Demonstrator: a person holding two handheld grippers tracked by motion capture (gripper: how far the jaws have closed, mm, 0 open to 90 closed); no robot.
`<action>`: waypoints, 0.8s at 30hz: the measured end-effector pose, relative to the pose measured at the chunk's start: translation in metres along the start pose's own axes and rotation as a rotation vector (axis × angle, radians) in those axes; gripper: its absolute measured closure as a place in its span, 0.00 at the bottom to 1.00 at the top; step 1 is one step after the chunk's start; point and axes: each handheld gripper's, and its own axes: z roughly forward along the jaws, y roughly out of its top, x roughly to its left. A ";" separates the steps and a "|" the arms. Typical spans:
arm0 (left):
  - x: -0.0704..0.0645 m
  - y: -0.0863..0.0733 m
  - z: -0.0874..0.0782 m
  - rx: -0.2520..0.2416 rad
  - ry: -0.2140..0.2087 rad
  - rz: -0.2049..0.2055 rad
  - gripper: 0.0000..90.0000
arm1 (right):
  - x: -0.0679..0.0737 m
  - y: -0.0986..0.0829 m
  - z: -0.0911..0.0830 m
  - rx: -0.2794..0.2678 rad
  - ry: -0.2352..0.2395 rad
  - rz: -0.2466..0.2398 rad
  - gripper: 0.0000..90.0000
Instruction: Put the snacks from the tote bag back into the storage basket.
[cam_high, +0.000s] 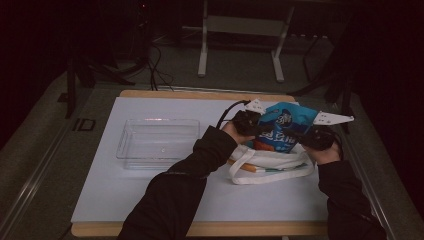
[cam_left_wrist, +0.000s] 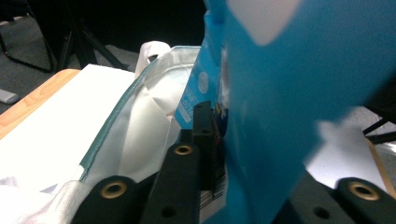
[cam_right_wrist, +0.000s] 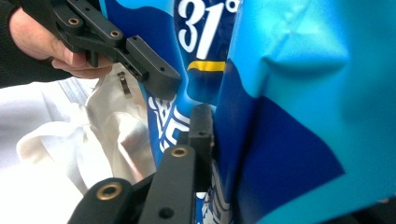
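White surface (cam_high: 150, 190): both grippers' fingers clamp blue packet (cam_high: 286, 127) upright above tote (cam_high: 270, 165); left gripper (cam_high: 248, 122), right gripper (cam_high: 315, 136) flank it.

both tongs, l (cam_high: 248, 121) & r (cam_high: 314, 136), clamped, arms forward.

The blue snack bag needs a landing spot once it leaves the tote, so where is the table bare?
Free: the white mat in front of the clear tray, and the strip behind the tray up to the wooden table edge. The tray itself is empty. Crowded: the right side, where both grippers hold the blue snack bag over the white tote.
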 end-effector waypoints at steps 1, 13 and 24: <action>0.000 0.001 0.000 0.003 0.002 0.004 0.96 | 0.000 0.000 0.000 0.002 0.002 0.002 0.92; 0.000 0.004 0.000 0.017 0.016 0.009 0.99 | 0.000 0.004 0.001 0.018 -0.005 0.006 0.97; -0.004 0.019 -0.011 0.006 0.022 0.028 1.00 | 0.003 0.017 -0.007 -0.001 -0.008 -0.009 0.98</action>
